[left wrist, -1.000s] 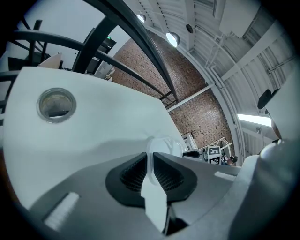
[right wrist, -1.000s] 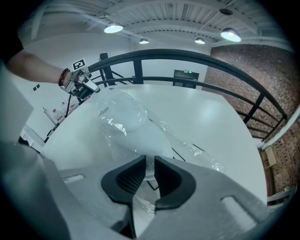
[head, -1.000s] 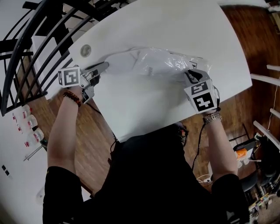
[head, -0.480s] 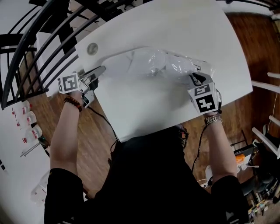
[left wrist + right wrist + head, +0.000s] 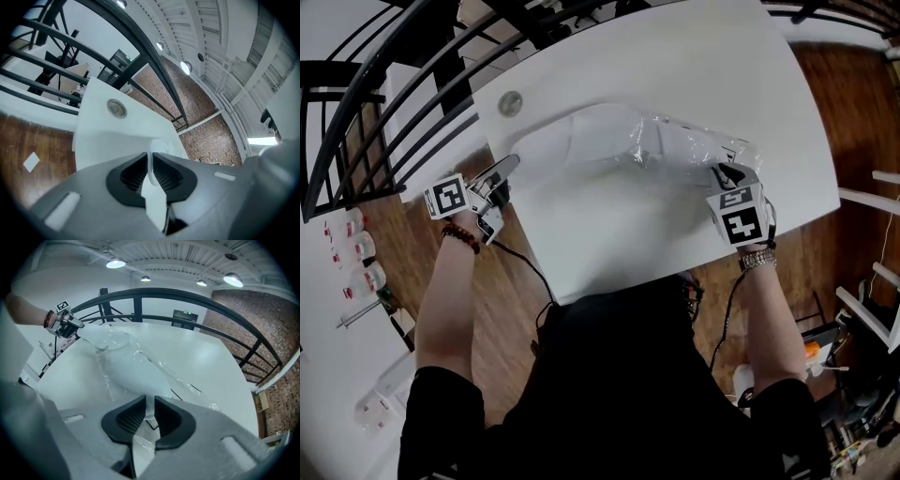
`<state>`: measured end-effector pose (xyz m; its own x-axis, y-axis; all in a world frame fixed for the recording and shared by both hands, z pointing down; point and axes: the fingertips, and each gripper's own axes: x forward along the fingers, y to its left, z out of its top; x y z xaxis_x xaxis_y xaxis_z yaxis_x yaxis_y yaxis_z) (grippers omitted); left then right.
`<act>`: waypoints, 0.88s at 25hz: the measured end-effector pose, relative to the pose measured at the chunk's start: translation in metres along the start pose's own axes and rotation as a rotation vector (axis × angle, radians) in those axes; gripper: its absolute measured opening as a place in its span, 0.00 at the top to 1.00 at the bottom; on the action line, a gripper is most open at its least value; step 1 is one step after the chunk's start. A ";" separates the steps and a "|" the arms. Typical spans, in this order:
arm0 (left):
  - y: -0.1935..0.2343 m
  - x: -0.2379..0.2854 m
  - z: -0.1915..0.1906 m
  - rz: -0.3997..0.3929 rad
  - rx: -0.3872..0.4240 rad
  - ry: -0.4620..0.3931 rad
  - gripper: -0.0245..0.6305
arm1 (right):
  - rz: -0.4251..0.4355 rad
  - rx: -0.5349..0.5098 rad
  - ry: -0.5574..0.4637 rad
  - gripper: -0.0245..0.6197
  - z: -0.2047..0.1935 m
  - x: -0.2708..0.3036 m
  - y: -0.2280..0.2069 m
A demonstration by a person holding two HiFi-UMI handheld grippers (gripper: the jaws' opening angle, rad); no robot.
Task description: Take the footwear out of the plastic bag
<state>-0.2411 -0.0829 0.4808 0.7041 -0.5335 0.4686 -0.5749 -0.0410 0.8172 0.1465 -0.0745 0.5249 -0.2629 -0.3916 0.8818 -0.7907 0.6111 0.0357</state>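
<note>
A clear plastic bag [image 5: 684, 145] lies across the white table [image 5: 675, 56] with white footwear [image 5: 581, 141] showing at its left end. My left gripper [image 5: 510, 161] is at the table's left edge, shut on a thin white edge of the footwear [image 5: 152, 187]. My right gripper [image 5: 719, 171] is shut on the bag's right end. In the right gripper view, the film [image 5: 149, 416] sits pinched between the pads and the footwear [image 5: 136, 373] lies inside the bag [image 5: 117, 341]. The same view shows the left gripper [image 5: 70, 326] far off at the bag's other end.
A round metal grommet [image 5: 510, 103] is set in the table near the left gripper. A black railing [image 5: 384, 94] runs past the table's far left side. Wooden floor lies beyond the table edges, with small bottles [image 5: 352, 253] at the left.
My left gripper has drawn back to the left and toward the table's near edge, pulling the white footwear with it. The right gripper has kept its hold on the bag.
</note>
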 end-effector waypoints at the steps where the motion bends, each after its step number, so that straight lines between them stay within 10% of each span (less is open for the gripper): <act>1: -0.001 -0.003 -0.002 -0.005 -0.014 -0.016 0.88 | -0.002 -0.001 0.001 0.89 0.000 -0.001 0.000; 22: 0.018 -0.047 -0.014 0.034 -0.162 -0.335 0.88 | -0.029 0.002 0.023 0.89 -0.006 -0.002 -0.006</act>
<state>-0.2785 -0.0467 0.4777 0.4947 -0.7804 0.3824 -0.5034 0.1013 0.8581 0.1551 -0.0727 0.5259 -0.2266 -0.3933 0.8911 -0.7992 0.5980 0.0607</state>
